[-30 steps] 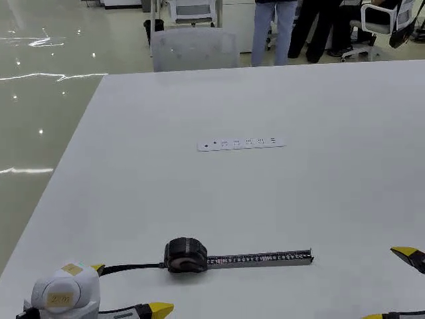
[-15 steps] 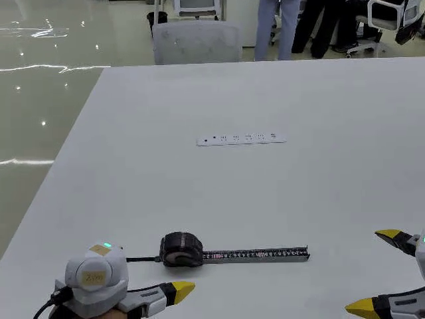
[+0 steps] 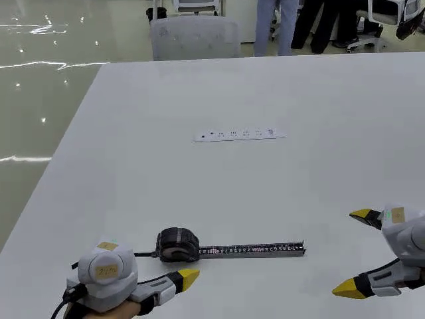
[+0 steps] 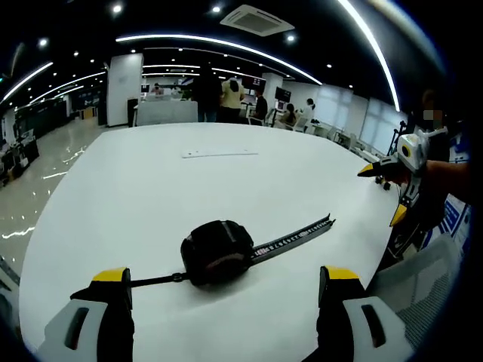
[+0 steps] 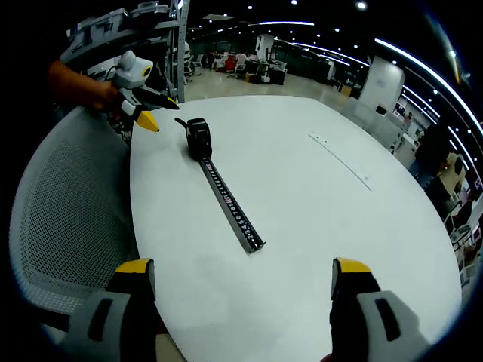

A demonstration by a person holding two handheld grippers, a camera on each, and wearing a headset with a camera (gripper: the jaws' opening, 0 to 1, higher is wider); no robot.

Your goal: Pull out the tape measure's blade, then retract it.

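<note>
Both empty and wide open, the left gripper (image 4: 226,276) faced the tape measure case (image 4: 217,251), apparently to brace it, the right gripper (image 5: 243,265) the extended blade (image 5: 230,204).

Round black tape-measure case (image 3: 177,244) on a plain white matte tabletop (image 3: 299,100). At its 3 o'clock, a dark blade (image 3: 252,250) with fine pale scale marks; at 9 o'clock, a black strap (image 3: 145,254). Left gripper (image 4: 226,275) and right gripper (image 3: 354,251): pale grey, yellow-tipped. Flat white power strip (image 3: 239,135) at 12 o'clock. Glossy grey-green floor (image 3: 40,80) at 10 o'clock, streaked with white reflections.
</note>
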